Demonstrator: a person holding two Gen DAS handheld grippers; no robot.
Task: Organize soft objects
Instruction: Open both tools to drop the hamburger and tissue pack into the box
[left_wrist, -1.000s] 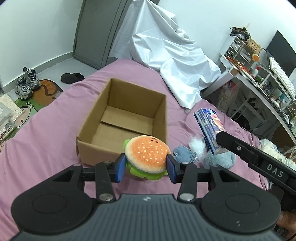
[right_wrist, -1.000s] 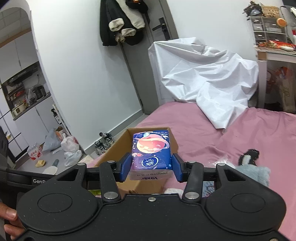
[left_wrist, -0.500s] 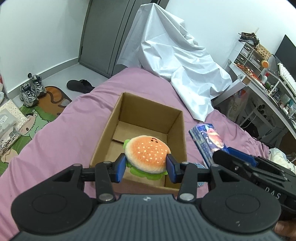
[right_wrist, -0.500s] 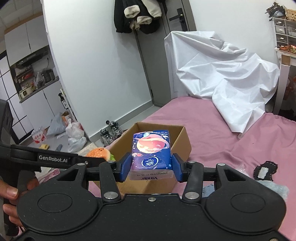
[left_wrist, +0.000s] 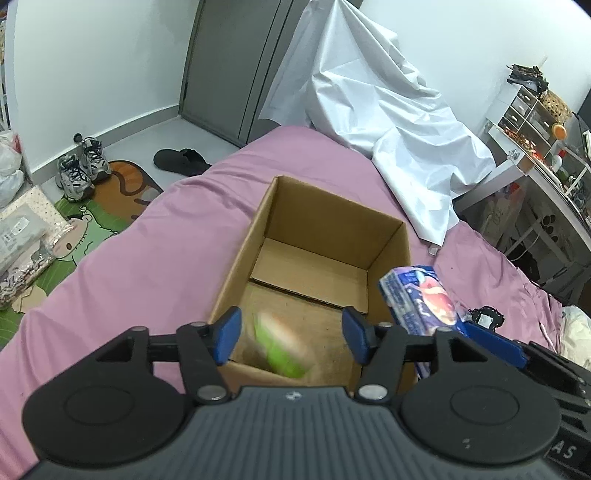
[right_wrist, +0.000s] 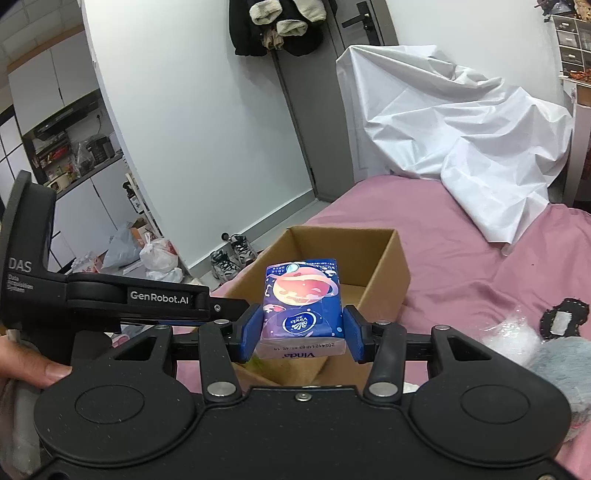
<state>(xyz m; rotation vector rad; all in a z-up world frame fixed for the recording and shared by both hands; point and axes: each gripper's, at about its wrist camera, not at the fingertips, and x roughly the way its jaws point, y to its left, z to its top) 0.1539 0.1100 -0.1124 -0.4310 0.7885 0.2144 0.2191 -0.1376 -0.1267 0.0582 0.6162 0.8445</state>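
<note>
An open cardboard box stands on the pink bed; it also shows in the right wrist view. My left gripper is open over the box's near end. The burger plush is a motion-blurred green and orange shape falling below it inside the box. My right gripper is shut on a blue tissue pack with a planet print, held just right of the box; the pack shows in the left wrist view.
A white sheet drapes over the bed's far end. A grey-blue fluffy plush and a black-edged patch lie on the bed at right. Shoes and a floor mat are left of the bed. A desk stands at right.
My left gripper has opened and let go of the burger plush, which drops into the box. Both grippers have moved forward over the box; the right still holds the tissue pack.
</note>
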